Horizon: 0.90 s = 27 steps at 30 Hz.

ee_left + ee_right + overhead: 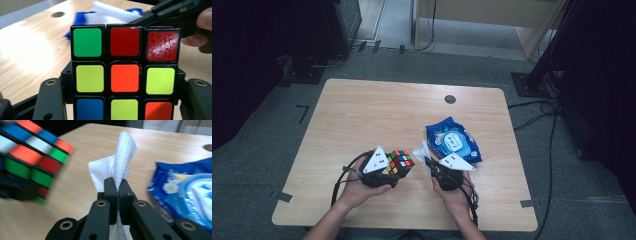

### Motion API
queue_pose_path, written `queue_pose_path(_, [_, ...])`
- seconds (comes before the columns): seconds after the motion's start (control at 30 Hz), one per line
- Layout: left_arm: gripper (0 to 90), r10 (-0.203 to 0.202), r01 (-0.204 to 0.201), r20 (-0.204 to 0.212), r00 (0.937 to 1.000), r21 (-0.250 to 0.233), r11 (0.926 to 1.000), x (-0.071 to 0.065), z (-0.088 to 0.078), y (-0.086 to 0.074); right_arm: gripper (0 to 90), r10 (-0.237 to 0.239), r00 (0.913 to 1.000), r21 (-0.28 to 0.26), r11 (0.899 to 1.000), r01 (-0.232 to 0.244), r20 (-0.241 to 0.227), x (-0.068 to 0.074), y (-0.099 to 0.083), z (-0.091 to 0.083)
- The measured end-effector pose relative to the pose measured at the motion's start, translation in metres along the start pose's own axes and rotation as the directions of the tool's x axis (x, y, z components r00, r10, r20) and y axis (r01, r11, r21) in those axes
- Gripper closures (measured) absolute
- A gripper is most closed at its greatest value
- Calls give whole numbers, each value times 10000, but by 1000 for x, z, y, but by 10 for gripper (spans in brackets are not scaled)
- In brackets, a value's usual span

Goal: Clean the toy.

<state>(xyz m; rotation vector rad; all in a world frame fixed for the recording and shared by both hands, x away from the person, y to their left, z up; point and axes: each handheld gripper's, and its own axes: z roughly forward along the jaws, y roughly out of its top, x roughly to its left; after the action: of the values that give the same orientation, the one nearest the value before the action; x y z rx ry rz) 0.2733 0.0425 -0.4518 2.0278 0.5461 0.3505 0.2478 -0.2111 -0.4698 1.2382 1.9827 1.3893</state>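
From the high view the left tongs [388,167] pinch the cube [400,162] near the bench's [362,110] front edge, the left gripper view shows its smeared red sticker, and the right gripper view has the right tongs [118,187] clamping the wipe [120,160], best swept flat across one steady face.

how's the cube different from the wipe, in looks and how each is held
The cube is rigid, with many-coloured squares in a black grid; the wipe is soft, plain white and crumpled. The left gripper clamps the cube by two opposite sides, while the right gripper pinches the wipe as a thin fold, its loose end standing above the jaws. Both are held up off the table.
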Motion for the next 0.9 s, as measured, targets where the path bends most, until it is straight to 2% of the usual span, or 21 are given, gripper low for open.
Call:
queue_pose_path(0.17, [337,-573,567,-422,9975,-151,9983,16,-3,-9,884,189,9977,748,9969,-237,644,-22,-6,16])
queue_pose_path(0.2, [337,-615,609,-470,9970,-156,9980,17,-4,-10,883,152,9965,975,9950,-232,821,-26,-10,20])
queue_pose_path(0.23, [338,-615,609,-470,9970,-156,9980,17,-4,-10,883,152,9965,975,9950,-232,821,-26,-10,20])
queue_pose_path(0.27, [337,-819,807,-558,9951,-227,9965,21,-4,-13,876,3,9938,1399,9900,-158,1107,-32,-16,29])
queue_pose_path(0.3, [337,-842,830,-593,9947,-231,9963,22,-4,-13,850,-151,9925,1587,9873,-43,1213,-35,-19,33])
queue_pose_path(0.37, [337,-991,973,-676,9928,-299,9948,24,-3,-15,725,-548,9887,1846,9824,284,1393,-37,-22,39])
queue_pose_path(0.4, [337,-1007,988,-713,9924,-295,9947,25,-3,-16,622,-815,9861,1856,9812,539,1445,-38,-23,41])
queue_pose_path(0.47, [337,-1149,1129,-855,9897,-279,9932,27,-2,-18,482,-939,9847,1709,9829,683,1468,-36,-22,40])
queue_pose_path(0.53, [337,-1240,1220,-1036,9869,-248,9922,30,-1,-21,418,-747,9903,1529,9866,564,1172,-34,-19,35])
queue_pose_path(0.6, [337,-1362,1349,-1252,9827,-190,9907,34,1,-23,407,-637,9941,1410,9887,508,883,-33,-16,28])
queue_pose_path(0.73, [337,-1670,1668,-1465,9750,-138,9859,41,3,-27,394,-637,9969,1042,9928,587,458,-29,-8,9])
queue_pose_path(0.8, [337,-1844,1877,-1676,9685,41,9822,45,5,-30,379,-622,9974,916,9941,586,369,-29,-5,1])
queue_pose_path(0.87, [336,-1902,1998,-1959,9620,302,9794,48,7,-32,363,-592,9979,1005,9933,562,265,-28,-3,-4])
queue_pose_path(0.9, [336,-1908,2039,-2104,9588,426,9781,49,8,-33,358,-804,9964,1169,9902,769,256,-27,-4,-7])
